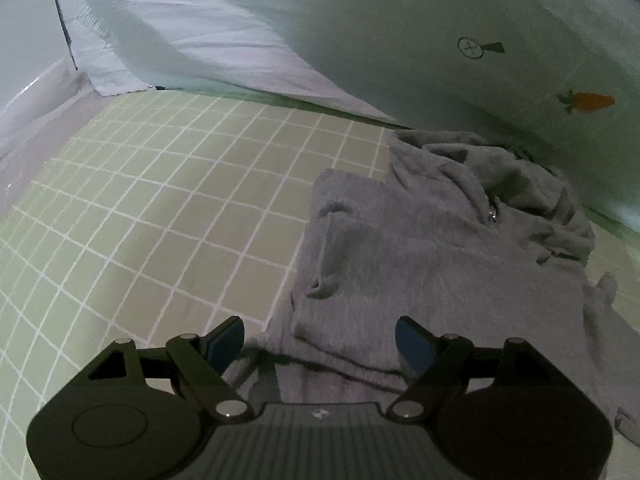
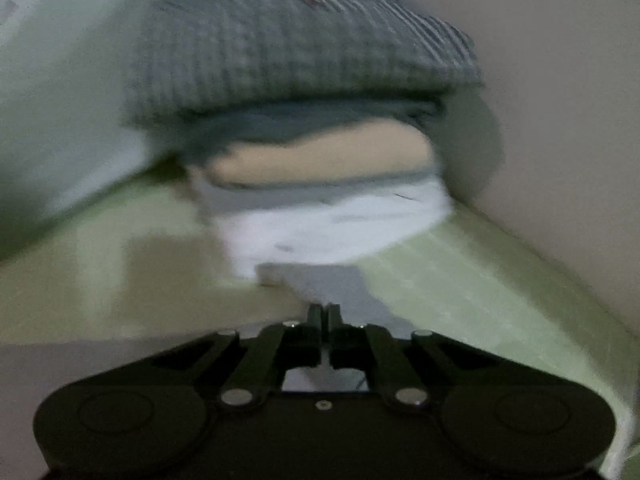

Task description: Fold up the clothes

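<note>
Fingers of the right gripper (image 2: 324, 312) pinch a grey cloth edge (image 2: 320, 280), seemingly to fold it, while the left gripper (image 1: 320, 344) hovers open above the grey hoodie (image 1: 440, 248).

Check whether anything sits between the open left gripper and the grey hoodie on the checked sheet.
Nothing visible does. The left gripper hangs open directly over the grey hoodie's near edge, with only bare fabric between its fingers; the checked sheet beside it holds no other item.
</note>
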`<move>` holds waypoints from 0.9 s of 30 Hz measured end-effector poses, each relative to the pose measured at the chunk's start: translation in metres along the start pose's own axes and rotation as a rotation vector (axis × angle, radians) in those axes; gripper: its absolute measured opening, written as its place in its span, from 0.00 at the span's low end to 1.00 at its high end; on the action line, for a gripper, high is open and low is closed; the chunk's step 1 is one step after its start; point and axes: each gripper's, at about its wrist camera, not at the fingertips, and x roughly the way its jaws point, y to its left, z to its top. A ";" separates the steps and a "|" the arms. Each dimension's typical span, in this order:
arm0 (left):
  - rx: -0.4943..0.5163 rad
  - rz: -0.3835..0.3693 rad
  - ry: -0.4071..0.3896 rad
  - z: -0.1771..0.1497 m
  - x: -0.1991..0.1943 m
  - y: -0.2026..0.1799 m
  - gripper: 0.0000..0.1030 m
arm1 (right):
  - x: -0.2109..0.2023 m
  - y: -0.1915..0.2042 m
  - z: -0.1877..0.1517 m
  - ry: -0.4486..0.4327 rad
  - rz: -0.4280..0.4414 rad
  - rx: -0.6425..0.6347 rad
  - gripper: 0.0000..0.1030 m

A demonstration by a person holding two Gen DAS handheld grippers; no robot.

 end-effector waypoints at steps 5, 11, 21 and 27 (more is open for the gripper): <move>-0.006 -0.013 0.002 -0.006 -0.006 0.002 0.81 | -0.032 0.059 -0.006 0.022 0.244 0.033 0.03; 0.007 -0.025 -0.005 -0.008 -0.014 0.002 0.81 | -0.063 0.155 -0.034 0.094 0.540 -0.113 0.05; 0.049 -0.045 0.008 -0.013 -0.019 -0.011 0.83 | -0.071 0.165 -0.053 0.118 0.508 -0.155 0.70; 0.078 -0.070 0.034 -0.018 -0.013 -0.028 0.83 | -0.033 0.142 -0.061 0.210 0.396 -0.110 0.70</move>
